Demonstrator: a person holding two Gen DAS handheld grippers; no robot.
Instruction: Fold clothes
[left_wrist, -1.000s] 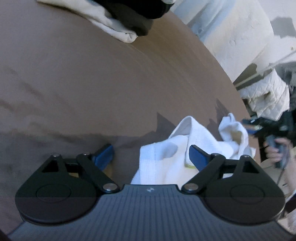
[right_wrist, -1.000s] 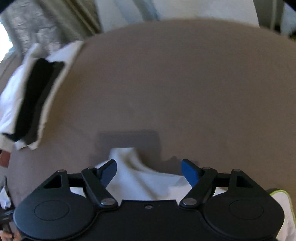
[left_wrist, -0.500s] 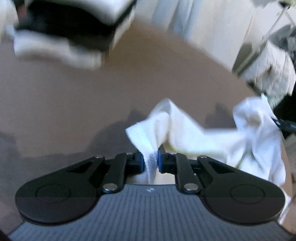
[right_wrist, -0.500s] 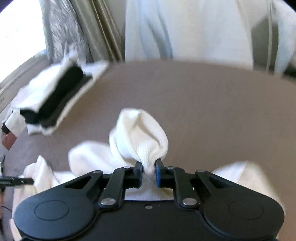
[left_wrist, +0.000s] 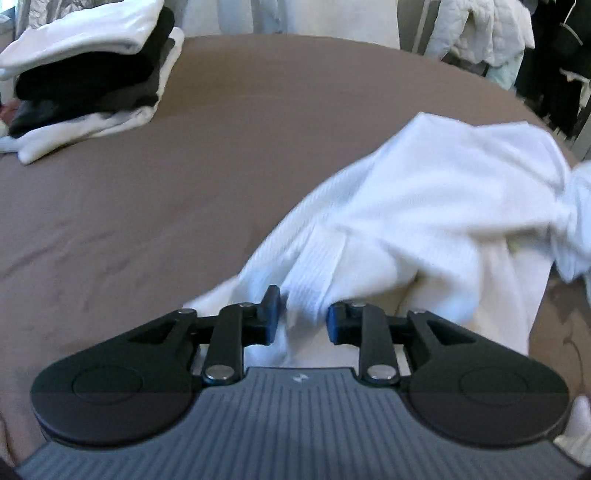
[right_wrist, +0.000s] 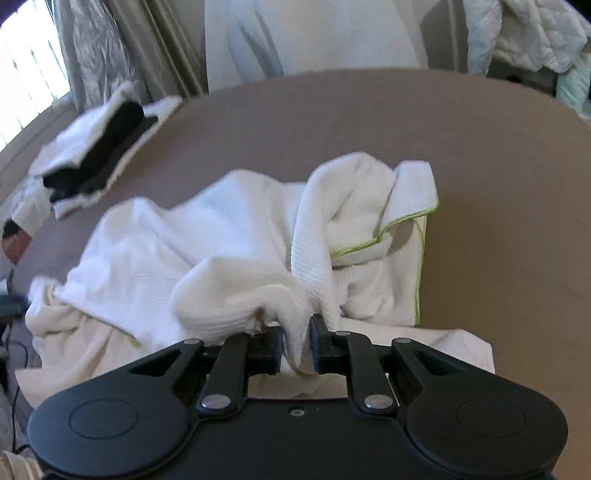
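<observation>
A stack of folded white and black clothes (left_wrist: 88, 81) sits at the far left of the brown fabric-covered worktop (left_wrist: 155, 206). The left tongs (left_wrist: 301, 319) — jaws just eased slightly apart — hold a bunched fold of the crumpled white waffle-knit garment with lime-green edging (right_wrist: 258, 236), spread mid-worktop. The right tongs (right_wrist: 297, 341) pinch another fold, nearly closed.

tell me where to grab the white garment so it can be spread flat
Grip the white garment at its lime-trimmed hem, coming in from the bare side of the brown table. That edge lies flat and exposed, while the middle is bunched into folds that would stay crumpled.
</observation>
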